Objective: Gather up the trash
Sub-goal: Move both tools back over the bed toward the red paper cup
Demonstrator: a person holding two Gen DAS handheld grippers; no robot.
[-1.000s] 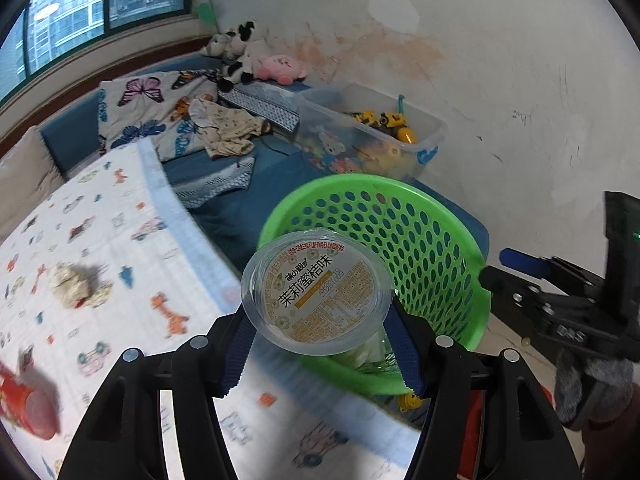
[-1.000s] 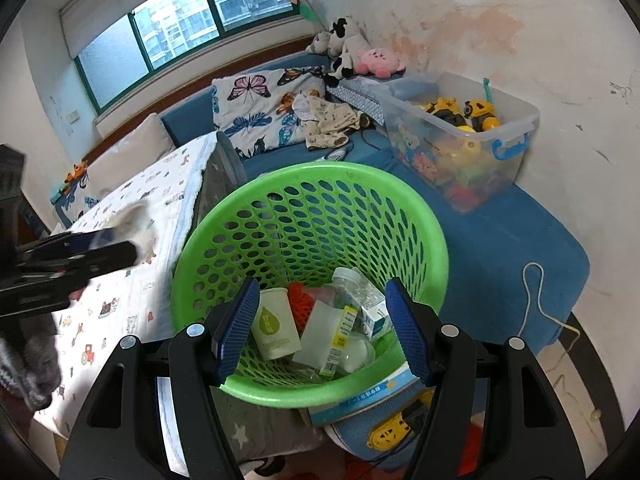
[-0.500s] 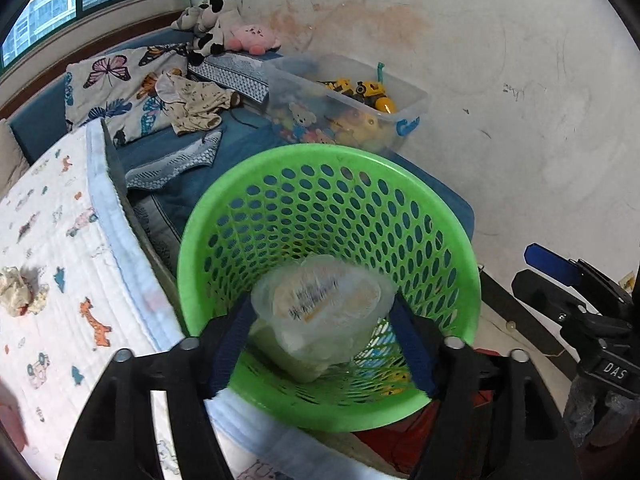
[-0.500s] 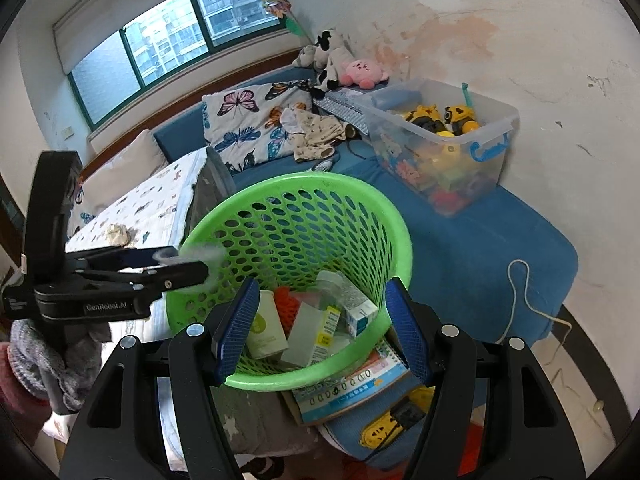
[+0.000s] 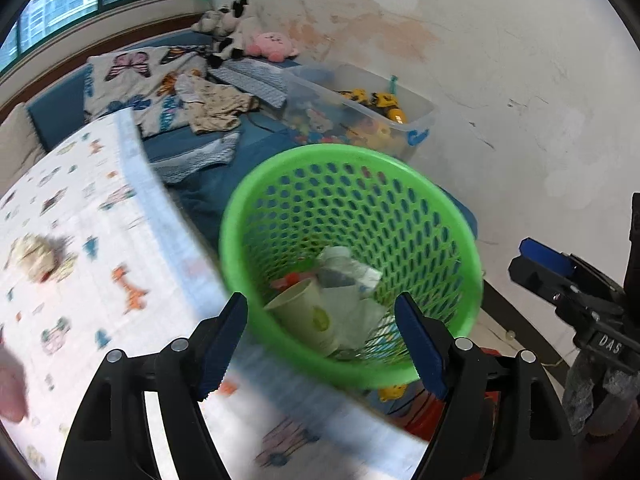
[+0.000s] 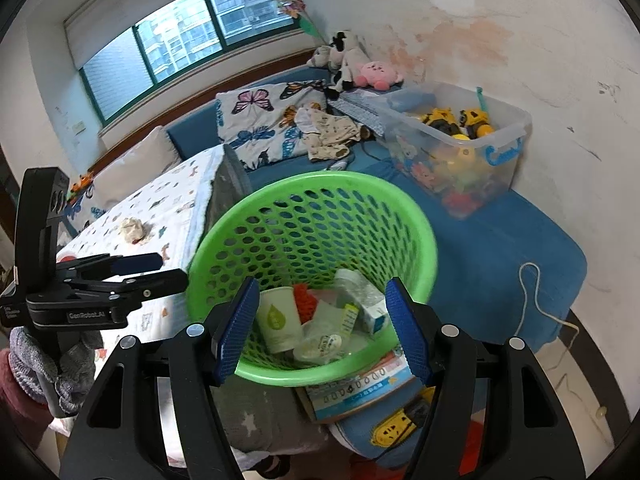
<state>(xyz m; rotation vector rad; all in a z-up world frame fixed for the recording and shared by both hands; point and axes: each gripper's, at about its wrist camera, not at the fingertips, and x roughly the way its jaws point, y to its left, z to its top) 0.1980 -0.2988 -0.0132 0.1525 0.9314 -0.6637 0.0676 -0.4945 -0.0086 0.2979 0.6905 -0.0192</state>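
The left gripper (image 5: 320, 334) has its blue-padded fingers (image 5: 224, 340) spread wide with nothing between them; they have just been opening, and the clear cup (image 6: 320, 346) with a printed lid lies inside the green basket (image 5: 472, 280), low in the middle of the right wrist view. Beside it in the basket sit a paper cup (image 5: 304, 316), a small white box (image 6: 374, 316) and some red netting (image 6: 304, 298). The right gripper (image 6: 322, 328) has its fingers apart around the near rim of the basket, and it cannot be told whether they press on it. In the left wrist view a crumpled tissue (image 5: 32, 254) lies at centre left on the patterned cloth (image 5: 80, 280). A clear toy bin (image 6: 460, 152) stands on the blue mattress (image 6: 500, 248) at upper right of the right wrist view.
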